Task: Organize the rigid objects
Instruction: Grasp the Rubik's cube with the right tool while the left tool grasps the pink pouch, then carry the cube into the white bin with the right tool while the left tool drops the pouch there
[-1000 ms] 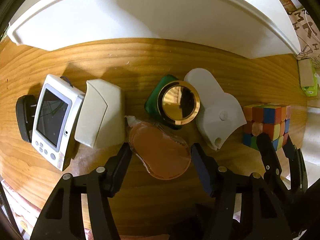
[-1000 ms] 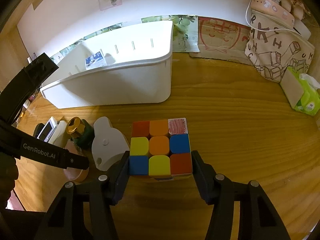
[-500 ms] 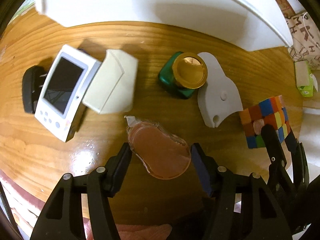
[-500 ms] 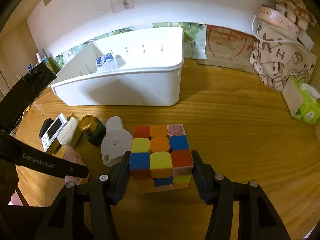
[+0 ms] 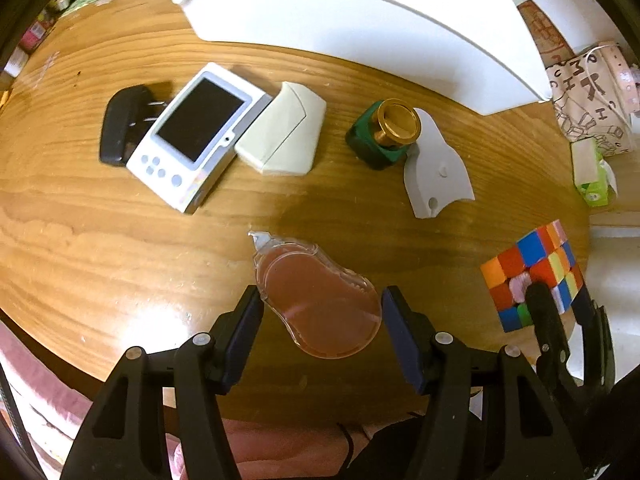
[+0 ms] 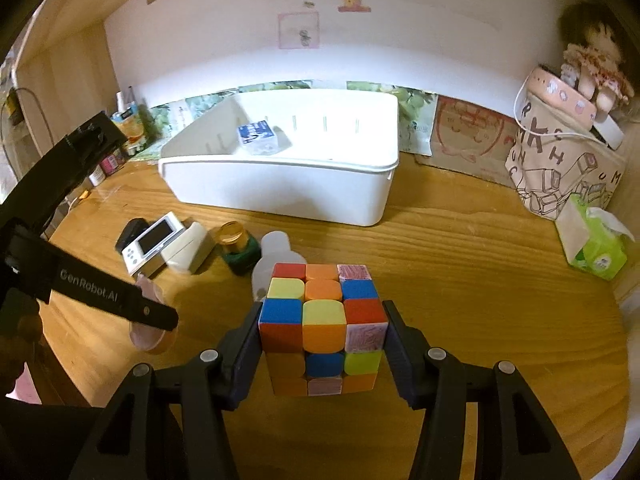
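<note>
**Cube and tape dispenser held over the worktop**

The right hand-held gripper [image 6: 322, 334] clamps a colour cube [image 6: 323, 322] between its pads, lifted off the worktop [image 6: 460, 280]. Only its view looks into the white bin [image 6: 288, 168] beyond, where a small blue box [image 6: 257, 136] lies, and reads "GenRobot.AI" on the left hand-held gripper [image 5: 322, 312]. That one points steeply down, grasping a clear reddish tape dispenser [image 5: 316, 300]. Ahead of it lie a white handheld device [image 5: 196, 136] and a green, gold-capped bottle [image 5: 384, 134].

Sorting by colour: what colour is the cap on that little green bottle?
Gold, on the green bottle; clearest in the left wrist view.
</note>
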